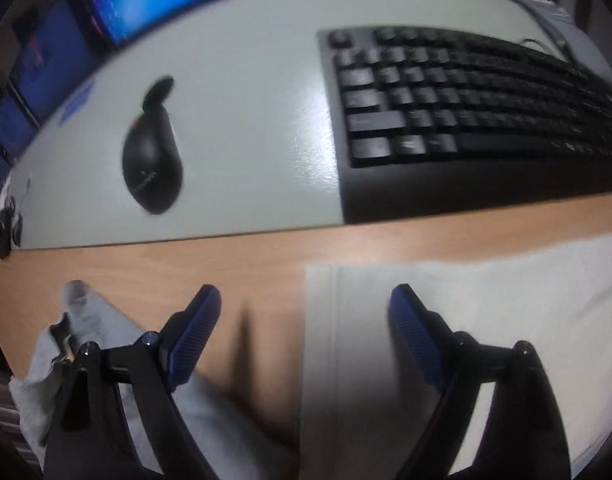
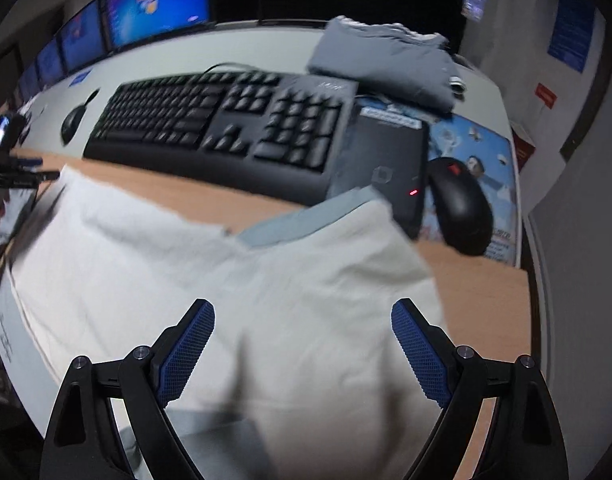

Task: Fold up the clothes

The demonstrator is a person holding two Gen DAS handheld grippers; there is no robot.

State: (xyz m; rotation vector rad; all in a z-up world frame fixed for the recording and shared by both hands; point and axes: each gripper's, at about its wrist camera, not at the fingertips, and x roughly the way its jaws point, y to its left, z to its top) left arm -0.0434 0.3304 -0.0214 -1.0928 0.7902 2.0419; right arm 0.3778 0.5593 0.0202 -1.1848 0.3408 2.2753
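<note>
Hovering over a white shirt [image 2: 233,280] on the table [image 1: 185,268]
Left claw [image 1: 306,312] and right claw [image 2: 303,320] both spread wide, gripping nothing

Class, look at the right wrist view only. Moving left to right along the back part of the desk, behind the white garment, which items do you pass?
Small black mouse → black keyboard → dark flat device with a red light → larger black mouse on a blue printed pad.
</note>
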